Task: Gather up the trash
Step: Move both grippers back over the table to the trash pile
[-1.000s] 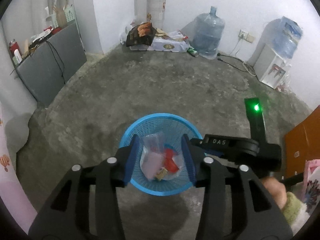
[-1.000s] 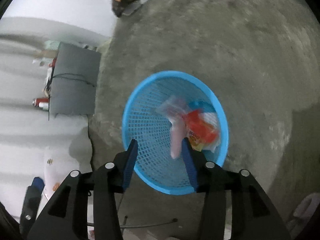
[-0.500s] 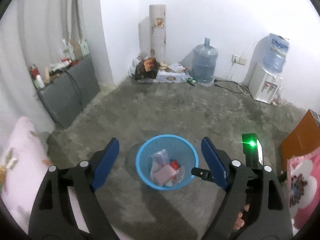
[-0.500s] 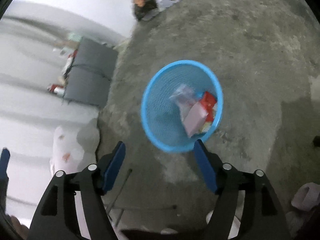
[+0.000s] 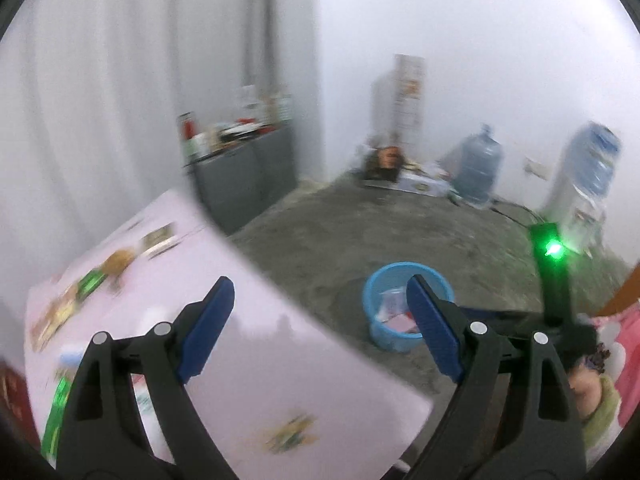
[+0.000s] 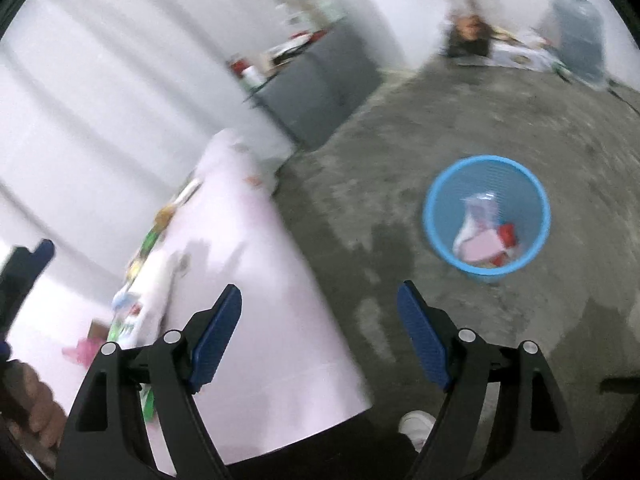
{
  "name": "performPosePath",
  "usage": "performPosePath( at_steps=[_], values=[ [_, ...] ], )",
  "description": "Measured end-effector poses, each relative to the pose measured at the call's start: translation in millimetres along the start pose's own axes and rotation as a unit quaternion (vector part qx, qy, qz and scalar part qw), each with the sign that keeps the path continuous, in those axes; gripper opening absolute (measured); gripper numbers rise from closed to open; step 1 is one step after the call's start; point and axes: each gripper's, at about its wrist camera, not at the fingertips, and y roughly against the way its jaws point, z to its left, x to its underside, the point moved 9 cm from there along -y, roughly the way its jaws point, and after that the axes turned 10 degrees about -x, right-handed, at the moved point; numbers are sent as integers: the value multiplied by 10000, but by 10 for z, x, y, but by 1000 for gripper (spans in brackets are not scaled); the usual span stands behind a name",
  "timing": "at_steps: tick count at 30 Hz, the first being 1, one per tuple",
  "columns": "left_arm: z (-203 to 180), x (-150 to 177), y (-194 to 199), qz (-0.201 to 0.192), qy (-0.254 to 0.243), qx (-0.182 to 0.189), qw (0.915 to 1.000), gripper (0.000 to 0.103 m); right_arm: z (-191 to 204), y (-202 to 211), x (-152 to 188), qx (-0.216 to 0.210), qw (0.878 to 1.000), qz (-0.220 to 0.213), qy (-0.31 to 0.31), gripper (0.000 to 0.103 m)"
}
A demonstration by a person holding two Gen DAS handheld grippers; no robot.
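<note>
Left gripper (image 5: 320, 332) and right gripper (image 6: 320, 336): fingers spread wide, just opened further, nothing between them. Blue mesh bin (image 6: 532, 196) on the concrete floor (image 6: 400, 168), off the tabletop's right edge, holding wrappers (image 6: 482, 236) in clear, pink and red. Pink-covered tabletop (image 5: 256, 360) at lower left, blurred packets (image 5: 90, 284) scattered along its far edge.

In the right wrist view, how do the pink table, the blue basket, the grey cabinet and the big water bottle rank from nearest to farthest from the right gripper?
From the right gripper, whose jaws are open and empty:
1. Pink table, just under it, to the left.
2. Blue basket, on the floor, ahead to the right.
3. Grey cabinet, against the wall, upper middle.
4. Water bottle, in the far corner, upper right.
</note>
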Motion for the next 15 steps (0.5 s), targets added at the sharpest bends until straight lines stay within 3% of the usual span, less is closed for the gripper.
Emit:
performPosePath(
  at_steps=[4, 8, 12, 15],
  values=[
    [882, 323, 319, 19, 548, -746, 9957, 83, 301, -165, 158, -134, 9988, 326, 325, 78],
    [1774, 641, 583, 96, 1089, -1786, 9778, 83, 541, -331, 318, -326, 9965, 633, 430, 78],
    [2426, 1002, 752, 304, 1979, -2153, 9558, 83, 849, -472, 465, -405, 9931, 870, 670, 78],
    [2607, 1237, 791, 419, 2308, -2106, 9490, 83, 973, -531, 520, -454, 9912, 977, 765, 78]
  ],
)
